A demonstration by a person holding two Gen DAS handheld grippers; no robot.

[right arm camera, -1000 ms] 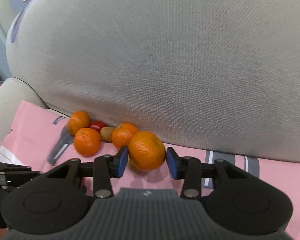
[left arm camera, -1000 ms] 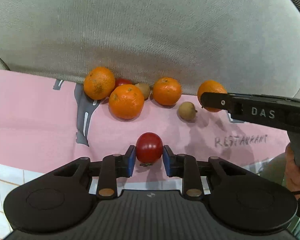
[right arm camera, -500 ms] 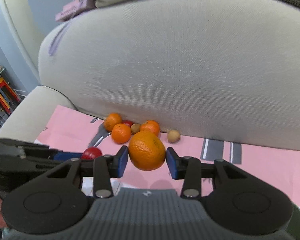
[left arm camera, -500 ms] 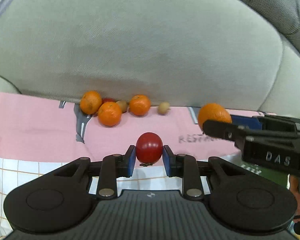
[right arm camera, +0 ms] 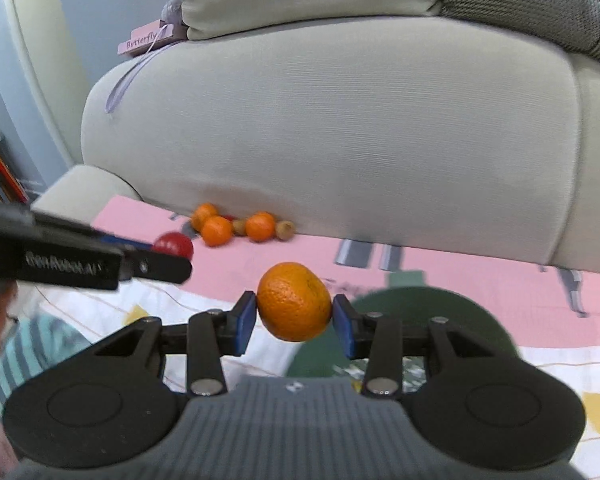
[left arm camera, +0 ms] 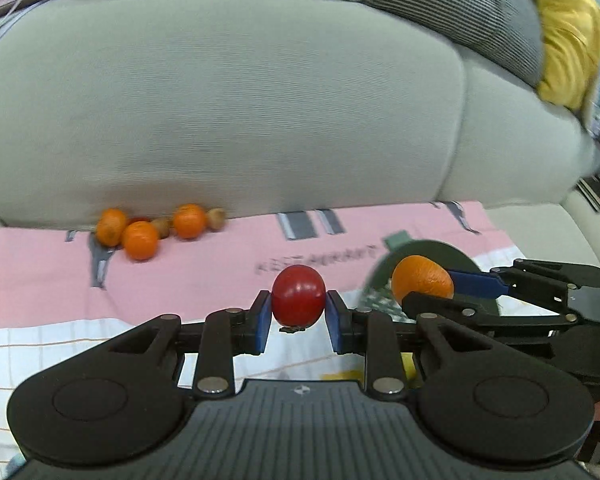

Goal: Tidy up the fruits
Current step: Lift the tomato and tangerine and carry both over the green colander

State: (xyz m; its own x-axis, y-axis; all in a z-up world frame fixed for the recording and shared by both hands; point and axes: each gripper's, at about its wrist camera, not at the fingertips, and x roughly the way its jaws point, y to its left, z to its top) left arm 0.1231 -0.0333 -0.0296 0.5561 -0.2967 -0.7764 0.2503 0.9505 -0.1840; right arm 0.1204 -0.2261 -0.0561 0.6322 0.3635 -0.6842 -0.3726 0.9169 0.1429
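Fruits split two ways: two in the tools, the rest heaped at the foot of the sofa backrest point(left arm camera: 228, 112).

- Left tool point(left arm camera: 299, 314): jaws closed narrow on a small red fruit point(left arm camera: 298, 295), likely a tomato, stem end down. Held clear above the pink cloth point(left arm camera: 204, 264).
- Right tool point(right arm camera: 294, 318): blue pads clamped on a mandarin point(right arm camera: 294, 301), gripped across its middle, off the cloth.
- Remaining pile point(left arm camera: 160, 227): three mandarins touching one another, two small brown fruits among them, a sliver of red behind. Well apart from both tools.
- Dark green plate point(right arm camera: 440, 312) lies on the cloth just beyond and below the right tool; in the left wrist view the held mandarin hangs over its near rim. Judged to be the drop spot, though nothing lies on it that I can see.

Step in hand, as I read it: carrying both fruits to the plate.

Doing it well:
- The tools sit near each other; bring one in at a time so the fingers don't knock.
- Lower until the fruit nearly rests on the plate before easing the jaws. Round fruit rolls.
- Set the mandarin toward the far side, leaving room for the red one.
- Go light on the red fruit; skin looks thin.
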